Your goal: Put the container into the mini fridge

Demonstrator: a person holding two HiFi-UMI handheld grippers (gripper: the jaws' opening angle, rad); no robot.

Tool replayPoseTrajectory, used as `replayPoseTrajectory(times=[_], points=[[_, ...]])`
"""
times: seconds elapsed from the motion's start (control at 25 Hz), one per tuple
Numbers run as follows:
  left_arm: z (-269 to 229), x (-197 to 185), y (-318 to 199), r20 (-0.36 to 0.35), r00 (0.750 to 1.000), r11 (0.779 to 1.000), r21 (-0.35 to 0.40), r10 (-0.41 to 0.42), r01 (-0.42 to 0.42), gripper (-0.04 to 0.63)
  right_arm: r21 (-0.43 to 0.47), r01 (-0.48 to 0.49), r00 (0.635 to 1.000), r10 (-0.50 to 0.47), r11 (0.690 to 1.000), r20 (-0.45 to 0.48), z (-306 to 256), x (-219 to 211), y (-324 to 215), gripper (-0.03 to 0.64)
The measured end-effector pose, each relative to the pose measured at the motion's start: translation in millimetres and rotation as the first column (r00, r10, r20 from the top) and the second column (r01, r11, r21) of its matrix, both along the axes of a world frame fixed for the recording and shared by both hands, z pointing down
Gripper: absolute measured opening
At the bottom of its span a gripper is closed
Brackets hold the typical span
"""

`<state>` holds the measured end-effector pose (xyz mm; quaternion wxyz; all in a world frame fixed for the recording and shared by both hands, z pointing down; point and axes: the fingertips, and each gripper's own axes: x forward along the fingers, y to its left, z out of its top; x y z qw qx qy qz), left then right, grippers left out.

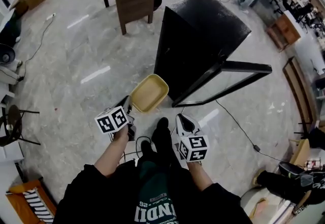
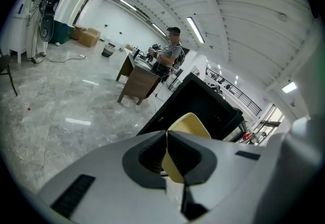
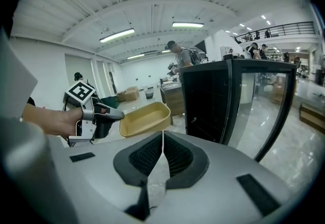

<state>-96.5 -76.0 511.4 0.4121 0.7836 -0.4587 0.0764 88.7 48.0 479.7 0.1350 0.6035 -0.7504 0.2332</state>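
Container (image 1: 149, 93), shallow and yellow, hung in the air ahead of the person, its near rim pinched between the left tongs (image 2: 166, 157). Right tongs (image 3: 162, 153) were pressed together on nothing. Mini fridge (image 1: 203, 30) stood just beyond with its glass door (image 1: 238, 73) swung open, so the move probably called for holding the container level, clearing the door edge and setting it fully inside before release.

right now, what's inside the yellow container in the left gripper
Nothing visible: the container shows a bare yellow floor and walls. The corner where the left gripper pinches its rim is covered by the jaws.
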Motion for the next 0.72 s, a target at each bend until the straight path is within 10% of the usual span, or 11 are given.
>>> replayPoseTrajectory(times=[0.72], points=[[19.5, 52.0, -88.2, 0.027, 0.999, 0.999, -0.032, 0.024, -0.023, 0.02, 0.04, 0.001, 1.0, -0.001, 0.999, 0.008, 0.1, 24.2, -106.8, 0.035]])
